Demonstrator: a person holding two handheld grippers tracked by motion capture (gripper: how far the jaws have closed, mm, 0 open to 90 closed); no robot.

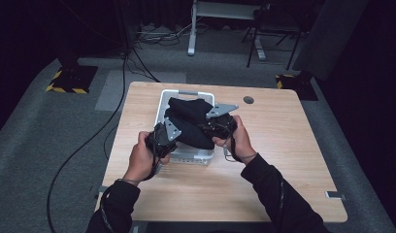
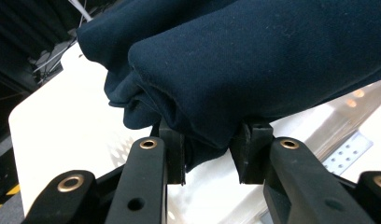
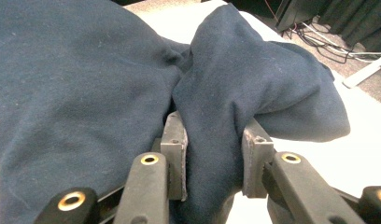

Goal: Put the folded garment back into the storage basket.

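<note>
A folded dark navy garment [image 1: 190, 121] hangs just over a white basket [image 1: 163, 103] on the wooden table. My left gripper [image 1: 168, 132] is shut on the cloth's near-left fold; in the left gripper view the navy garment [image 2: 254, 60] bulges between my left gripper's [image 2: 211, 156] pads. My right gripper [image 1: 216, 121] is shut on the right side of the bundle; in the right gripper view a thick fold of the garment [image 3: 216, 116] is pinched in my right gripper [image 3: 214, 158]. Most of the basket's inside is hidden by the cloth.
The wooden table [image 1: 283, 165] has bare room to the right and in front of the basket. A round cable hole [image 1: 248, 100] sits near the far edge. Cables [image 1: 84, 141] trail over the grey floor to the left; desk legs [image 1: 192, 29] stand behind.
</note>
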